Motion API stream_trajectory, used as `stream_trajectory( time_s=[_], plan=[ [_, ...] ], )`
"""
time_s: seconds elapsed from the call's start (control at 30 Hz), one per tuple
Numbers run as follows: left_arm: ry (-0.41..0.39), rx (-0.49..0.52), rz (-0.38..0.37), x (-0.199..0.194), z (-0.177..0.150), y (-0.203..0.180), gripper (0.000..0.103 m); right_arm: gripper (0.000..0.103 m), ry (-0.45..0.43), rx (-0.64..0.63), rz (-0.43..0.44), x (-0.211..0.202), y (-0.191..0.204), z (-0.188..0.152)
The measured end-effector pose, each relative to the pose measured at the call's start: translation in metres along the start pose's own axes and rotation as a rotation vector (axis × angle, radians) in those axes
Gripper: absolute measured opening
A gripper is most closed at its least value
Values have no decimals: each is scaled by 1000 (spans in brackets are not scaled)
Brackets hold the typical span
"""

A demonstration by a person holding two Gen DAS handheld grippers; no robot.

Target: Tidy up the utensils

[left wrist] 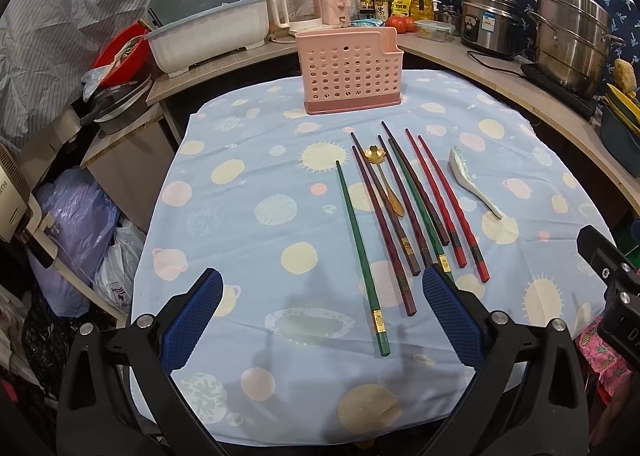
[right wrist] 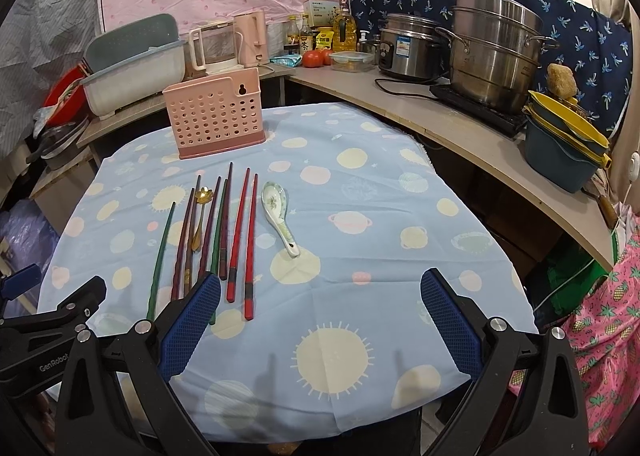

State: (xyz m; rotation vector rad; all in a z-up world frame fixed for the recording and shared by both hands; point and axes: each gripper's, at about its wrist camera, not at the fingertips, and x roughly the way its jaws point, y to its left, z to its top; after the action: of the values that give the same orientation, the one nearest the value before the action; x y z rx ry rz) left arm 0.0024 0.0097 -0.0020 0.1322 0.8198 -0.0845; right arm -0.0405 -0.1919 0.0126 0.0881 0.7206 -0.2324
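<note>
A pink perforated utensil holder (left wrist: 349, 69) (right wrist: 216, 117) stands upright at the far side of the table. Several chopsticks lie side by side in front of it: green (left wrist: 360, 252) (right wrist: 160, 256), dark maroon (left wrist: 384, 232) and red (left wrist: 448, 203) (right wrist: 250, 248). A gold flower-headed spoon (left wrist: 384, 179) (right wrist: 199, 211) lies among them. A white ceramic spoon (left wrist: 472, 179) (right wrist: 278, 211) lies to their right. My left gripper (left wrist: 322, 288) is open and empty above the near ends of the chopsticks. My right gripper (right wrist: 320, 296) is open and empty above the cloth, right of the chopsticks.
The table wears a light blue planet-print cloth (left wrist: 248, 215) (right wrist: 380, 236). A curved counter (right wrist: 460, 123) behind holds steel pots (right wrist: 492, 51), a rice cooker (right wrist: 404, 47), bottles, a kettle (right wrist: 250, 37) and a dish rack (left wrist: 208, 31). Bags (left wrist: 76, 232) sit left of the table.
</note>
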Motion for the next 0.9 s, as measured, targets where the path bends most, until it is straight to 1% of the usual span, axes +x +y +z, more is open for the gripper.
stream_trajectory(
  time_s=[0.6,0.67,0.8,0.9],
  plan=[
    [10,-4,0,6,-3,4,96,96,15,5,3,5,0,-3],
    [18,-8,1,8,-2,4,96,96,15,4,2,5,0,-3],
    [64,-35,12,23,-2,10,96,96,26,7,-6,11,-2,-3],
    [84,-48,16,33,-2,15,96,96,40,15,-9,19,-5,-4]
  ],
)
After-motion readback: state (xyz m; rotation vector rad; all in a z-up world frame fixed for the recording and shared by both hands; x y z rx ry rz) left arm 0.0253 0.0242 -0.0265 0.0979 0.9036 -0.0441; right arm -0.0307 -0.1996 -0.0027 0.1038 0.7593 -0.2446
